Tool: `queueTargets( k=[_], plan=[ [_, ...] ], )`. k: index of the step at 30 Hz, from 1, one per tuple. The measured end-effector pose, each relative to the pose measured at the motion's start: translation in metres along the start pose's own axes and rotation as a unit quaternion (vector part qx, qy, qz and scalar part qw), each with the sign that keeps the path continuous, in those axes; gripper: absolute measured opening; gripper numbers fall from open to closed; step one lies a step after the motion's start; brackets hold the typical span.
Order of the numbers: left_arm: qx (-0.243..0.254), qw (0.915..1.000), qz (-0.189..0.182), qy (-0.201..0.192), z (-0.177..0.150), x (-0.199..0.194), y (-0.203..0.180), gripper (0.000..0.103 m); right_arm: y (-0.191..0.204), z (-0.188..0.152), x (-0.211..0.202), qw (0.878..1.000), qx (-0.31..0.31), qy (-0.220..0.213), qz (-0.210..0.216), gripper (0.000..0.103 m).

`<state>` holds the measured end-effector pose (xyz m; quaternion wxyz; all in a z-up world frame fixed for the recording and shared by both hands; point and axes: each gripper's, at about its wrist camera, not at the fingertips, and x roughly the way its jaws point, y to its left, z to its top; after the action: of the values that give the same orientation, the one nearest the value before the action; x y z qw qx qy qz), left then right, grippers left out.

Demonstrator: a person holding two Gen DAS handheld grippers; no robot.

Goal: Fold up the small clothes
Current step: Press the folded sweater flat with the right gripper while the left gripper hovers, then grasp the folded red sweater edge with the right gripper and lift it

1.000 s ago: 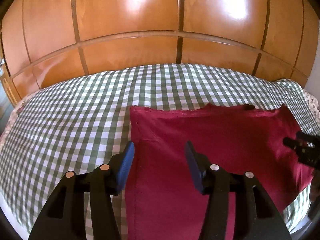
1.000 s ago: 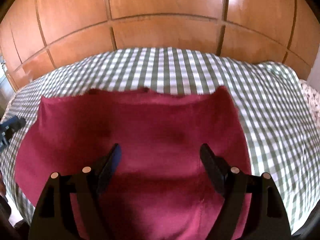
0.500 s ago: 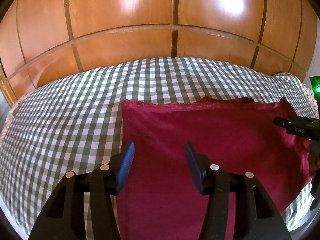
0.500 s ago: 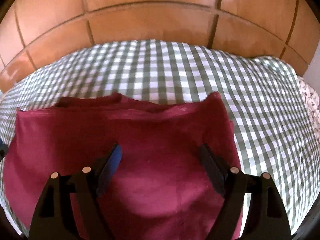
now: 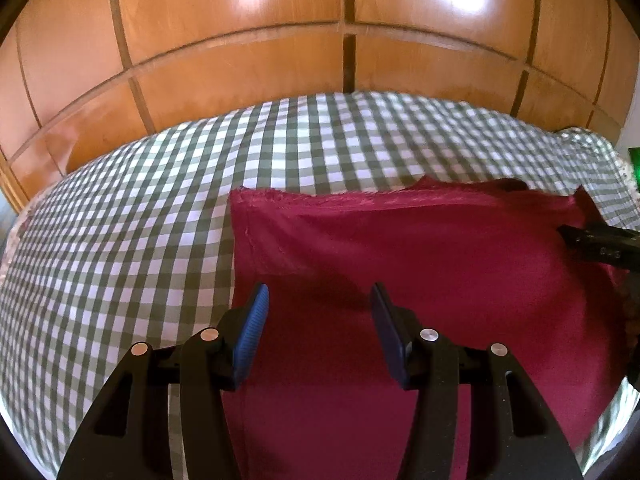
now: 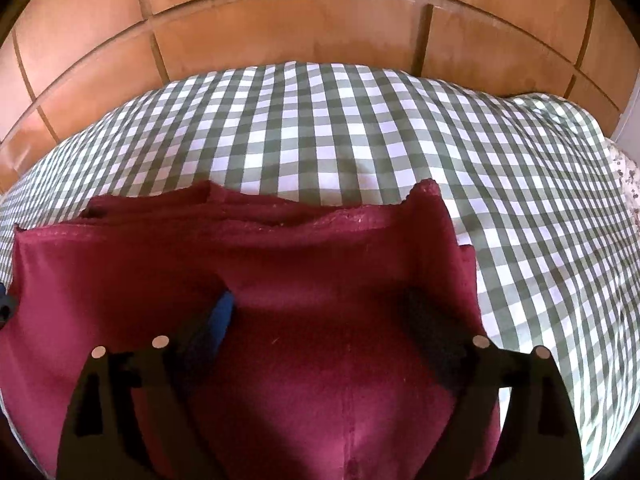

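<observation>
Left wrist view: the left gripper [image 5: 318, 302] hangs with jaws spread wide above the dark red garment [image 5: 420, 280], near its left edge. That garment lies flat on the green checked bedspread [image 5: 120, 220]. Over its right half, the right gripper [image 6: 320, 308] also gapes wide, holding nothing.

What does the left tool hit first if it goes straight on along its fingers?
Most likely the red garment. The left tool is open, and red cloth fills the gap between its fingers. Past the garment's far edge lie the checked bedspread and then the wooden panelling. How far above the cloth it is remains unclear.
</observation>
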<state>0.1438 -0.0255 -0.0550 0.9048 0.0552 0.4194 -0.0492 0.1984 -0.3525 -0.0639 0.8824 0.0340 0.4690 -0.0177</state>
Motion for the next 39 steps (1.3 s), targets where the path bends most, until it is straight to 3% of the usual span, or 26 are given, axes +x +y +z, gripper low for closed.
queueTargets(
  k=[2,5,6,8,11,16,21,26,30,32,35,39],
  plan=[
    [-0.008,0.9999,0.003,0.011,0.001,0.013,0.005,0.056,0.001,0.001,0.004,1.000,0.002,-0.002,-0.001,0.091],
    [-0.049,0.9984,-0.010,0.024,0.000,0.033,0.022,0.080,0.002,0.002,0.006,1.000,0.005,-0.001,-0.001,0.093],
    [-0.077,0.9960,-0.029,0.035,-0.001,0.039,0.031,0.081,0.002,0.003,0.004,1.000,0.008,-0.001,0.003,0.093],
    [-0.119,0.9900,-0.059,0.046,-0.002,0.043,0.046,0.082,0.001,0.002,-0.003,1.000,0.010,-0.002,0.012,0.093],
    [-0.105,0.9926,-0.049,0.037,-0.003,0.036,0.044,0.082,-0.001,-0.004,-0.024,0.999,0.025,-0.015,0.025,0.093],
    [-0.092,0.9953,-0.024,0.017,-0.007,0.016,0.044,0.082,-0.038,-0.020,-0.066,0.994,0.080,-0.050,0.051,0.094],
    [-0.082,0.9965,0.000,-0.012,-0.012,-0.013,0.050,0.082,-0.073,-0.050,-0.068,0.988,0.134,-0.026,0.074,0.094],
    [-0.074,0.9968,-0.013,-0.026,-0.024,-0.041,0.049,0.089,-0.085,-0.092,-0.064,0.978,0.170,0.008,0.120,0.093],
    [-0.063,0.9973,-0.034,-0.019,-0.037,-0.053,0.035,0.089,-0.081,-0.115,-0.070,0.975,0.173,0.005,0.140,0.092],
    [-0.063,0.9967,-0.050,-0.012,-0.044,-0.057,0.026,0.089,-0.076,-0.121,-0.075,0.974,0.168,0.006,0.149,0.087],
    [-0.066,0.9951,-0.074,0.001,-0.053,-0.059,0.014,0.089,-0.071,-0.124,-0.078,0.975,0.163,0.011,0.153,0.068],
    [-0.065,0.9940,-0.085,0.022,-0.059,-0.050,0.004,0.089,-0.064,-0.122,-0.077,0.975,0.160,0.013,0.154,0.056]
  ],
)
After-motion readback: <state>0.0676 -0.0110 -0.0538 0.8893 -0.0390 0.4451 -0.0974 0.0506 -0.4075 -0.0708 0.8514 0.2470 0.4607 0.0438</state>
